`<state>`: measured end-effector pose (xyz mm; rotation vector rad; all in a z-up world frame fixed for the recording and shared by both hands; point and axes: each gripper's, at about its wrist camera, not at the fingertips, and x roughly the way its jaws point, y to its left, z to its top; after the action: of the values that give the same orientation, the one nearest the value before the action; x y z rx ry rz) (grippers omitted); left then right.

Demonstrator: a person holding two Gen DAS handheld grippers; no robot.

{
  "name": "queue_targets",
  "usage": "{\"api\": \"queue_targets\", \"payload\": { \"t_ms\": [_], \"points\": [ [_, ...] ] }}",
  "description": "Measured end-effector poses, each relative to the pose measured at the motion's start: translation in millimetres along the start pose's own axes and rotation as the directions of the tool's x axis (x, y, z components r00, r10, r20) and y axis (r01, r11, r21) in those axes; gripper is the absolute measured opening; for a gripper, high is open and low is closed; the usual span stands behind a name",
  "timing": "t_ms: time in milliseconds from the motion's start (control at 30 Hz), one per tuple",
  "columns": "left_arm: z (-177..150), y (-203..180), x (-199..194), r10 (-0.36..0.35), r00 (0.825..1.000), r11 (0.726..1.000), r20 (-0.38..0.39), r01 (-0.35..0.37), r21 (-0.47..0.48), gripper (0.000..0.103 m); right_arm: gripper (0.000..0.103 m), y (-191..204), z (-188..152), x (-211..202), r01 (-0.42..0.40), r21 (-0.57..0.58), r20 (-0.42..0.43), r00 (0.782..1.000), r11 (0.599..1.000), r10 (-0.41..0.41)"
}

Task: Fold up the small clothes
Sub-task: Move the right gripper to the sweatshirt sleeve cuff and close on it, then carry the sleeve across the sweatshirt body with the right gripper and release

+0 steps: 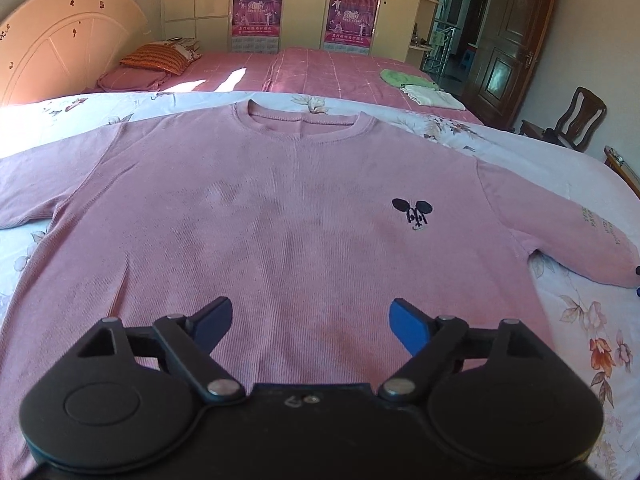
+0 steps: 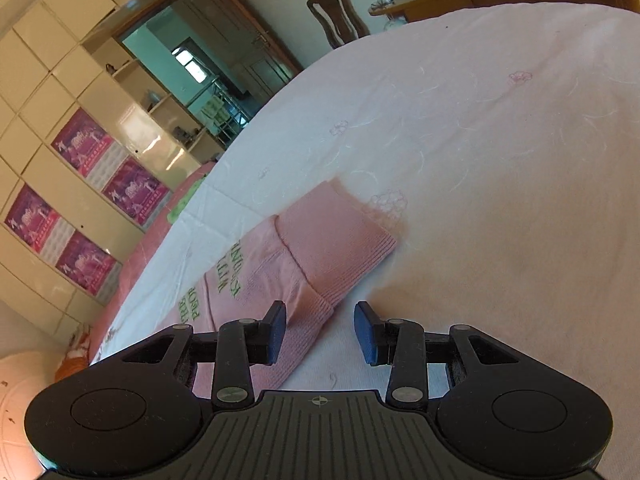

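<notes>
A pink long-sleeved sweater (image 1: 280, 216) lies flat, front up, on a white floral bedsheet (image 1: 580, 320), collar away from me, with a small black mouse logo (image 1: 412, 210) on its chest. My left gripper (image 1: 311, 324) is open above the sweater's lower hem area, holding nothing. In the right wrist view the sweater's sleeve (image 2: 280, 272) with green lettering ends in a ribbed cuff (image 2: 340, 248). My right gripper (image 2: 320, 330) is open, with the cuff's edge between its fingers, one finger (image 2: 276, 330) over the sleeve.
A second bed with a pink checked cover (image 1: 320, 68) lies behind, with an orange pillow (image 1: 156, 58) and folded green and white clothes (image 1: 416, 86). A wardrobe with posters (image 1: 256, 8), a wooden door (image 1: 508, 40) and a chair (image 1: 576, 120) stand beyond.
</notes>
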<state>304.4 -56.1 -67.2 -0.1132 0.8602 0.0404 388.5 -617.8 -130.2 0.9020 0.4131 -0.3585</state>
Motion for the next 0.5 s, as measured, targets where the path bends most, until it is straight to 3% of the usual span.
{"api": "queue_targets", "payload": {
  "t_ms": [33, 100, 167, 267, 300, 367, 500],
  "points": [
    [0.2, 0.8, 0.7, 0.004, 1.0, 1.0, -0.005, -0.004, 0.002, 0.085, 0.038, -0.3, 1.6, -1.1, -0.005, -0.014, 0.003, 1.0, 1.0, 0.005],
    [2.6, 2.5, 3.0, 0.023, 1.0, 1.0, -0.013, -0.023, 0.009, 0.086, 0.008, -0.1, 5.2, 1.9, 0.016, -0.063, -0.011, 1.0, 0.998, -0.017],
    [4.6, 5.2, 2.2, 0.051, 0.999, 0.998, -0.006, -0.051, 0.021, 0.088, 0.008, 2.7, 6.9, -2.9, 0.021, -0.106, -0.001, 1.0, 0.994, -0.021],
    [6.8, 12.4, 0.5, 0.097, 0.995, 0.994, 0.011, -0.097, 0.043, 0.096, 0.008, 17.4, 7.9, -30.3, 0.036, -0.234, 0.12, 0.993, 0.972, -0.008],
    [6.6, 15.7, 0.7, 0.108, 0.994, 0.993, 0.01, -0.109, 0.049, 0.096, 0.008, 21.1, 7.8, -28.0, 0.079, -0.278, 0.118, 0.992, 0.957, -0.047],
    [6.1, 24.2, 1.4, 0.108, 0.994, 0.993, 0.005, -0.108, 0.054, 0.09, 0.008, 17.1, 7.1, -11.4, 0.144, -0.28, 0.014, 0.989, 0.949, -0.146],
    [4.9, 41.6, -1.1, 0.128, 0.992, 0.99, 0.014, -0.129, 0.052, 0.089, 0.008, 28.9, 1.5, -37.9, 0.141, -0.301, 0.047, 0.99, 0.943, -0.133]
  ]
}}
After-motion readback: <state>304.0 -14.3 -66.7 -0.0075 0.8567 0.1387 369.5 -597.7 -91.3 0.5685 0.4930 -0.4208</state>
